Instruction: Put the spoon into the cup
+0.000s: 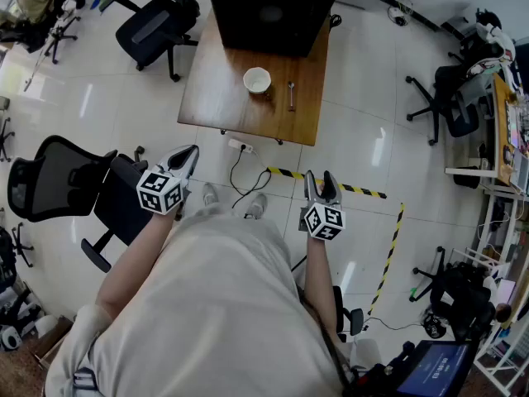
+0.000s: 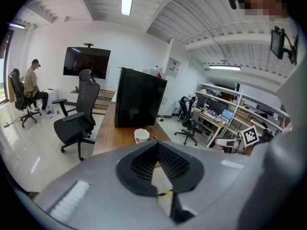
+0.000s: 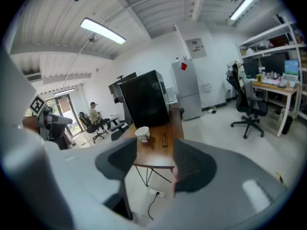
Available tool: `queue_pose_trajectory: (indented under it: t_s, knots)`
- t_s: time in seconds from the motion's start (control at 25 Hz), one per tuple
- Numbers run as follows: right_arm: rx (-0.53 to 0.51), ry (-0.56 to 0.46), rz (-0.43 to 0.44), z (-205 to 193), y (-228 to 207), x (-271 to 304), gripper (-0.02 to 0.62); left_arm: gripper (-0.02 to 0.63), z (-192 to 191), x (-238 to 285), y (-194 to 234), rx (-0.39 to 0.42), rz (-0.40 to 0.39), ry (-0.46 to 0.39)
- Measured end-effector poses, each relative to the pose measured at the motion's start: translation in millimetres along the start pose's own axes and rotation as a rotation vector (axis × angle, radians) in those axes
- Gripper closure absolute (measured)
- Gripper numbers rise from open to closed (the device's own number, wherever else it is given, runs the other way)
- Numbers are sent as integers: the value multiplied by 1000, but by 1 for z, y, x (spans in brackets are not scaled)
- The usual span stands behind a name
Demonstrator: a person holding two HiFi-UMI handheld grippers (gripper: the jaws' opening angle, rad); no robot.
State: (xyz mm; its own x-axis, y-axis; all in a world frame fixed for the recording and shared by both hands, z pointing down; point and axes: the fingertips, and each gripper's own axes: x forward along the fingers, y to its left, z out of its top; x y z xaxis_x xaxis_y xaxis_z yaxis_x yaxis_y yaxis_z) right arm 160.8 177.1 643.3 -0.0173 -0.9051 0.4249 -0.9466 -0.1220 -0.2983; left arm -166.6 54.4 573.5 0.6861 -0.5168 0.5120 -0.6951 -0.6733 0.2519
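The spoon (image 1: 291,95) lies on the wooden table (image 1: 216,98) just beside the white cup (image 1: 257,80), whose red mark, perhaps a logo, is too small to read, while well apart from both, the left gripper (image 1: 191,152) is pinched together on nothing and the right gripper (image 1: 320,180) gapes empty

Tabletop (image 1: 216,98): cup (image 1: 257,79) near middle; spoon (image 1: 291,95) just right of it, apart; cabinet (image 1: 269,11) at far end. Floor: office chair (image 1: 157,25) far left.
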Motion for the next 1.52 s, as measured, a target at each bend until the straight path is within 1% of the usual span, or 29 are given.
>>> queue_pose_trajectory:
  t_s: [0.2,0.36,0.48,0.6,0.84,1.04,1.16,1.32,1.52]
  knots:
    - [11,46,19,-26,-30,-15,364,601,-12,1,-35,-3,21,7]
    - [1,84,58,-42,-37,-20,364,601,-24,-2,-58,-11,38,16]
    - [-18,107,90,-49,-42,-25,364,601,-36,-6,-73,-26,49,15]
    - [-37,115,101,-49,-50,-29,364,601,-44,-8,-83,-34,54,13]
    - [-52,128,104,-46,-58,-26,369,601,-47,-8,-81,-55,85,-4]
    - [-87,147,126,-50,-45,-17,373,601,-48,-9,-78,-12,88,-1]
    - [-90,152,124,-53,-41,-5,376,601,-47,-8,-67,-9,87,10]
    - [-61,152,108,-57,-40,11,377,601,-43,-3,-52,3,90,26]
    - [-58,163,114,-57,-25,25,379,601,-31,7,-34,8,87,37]
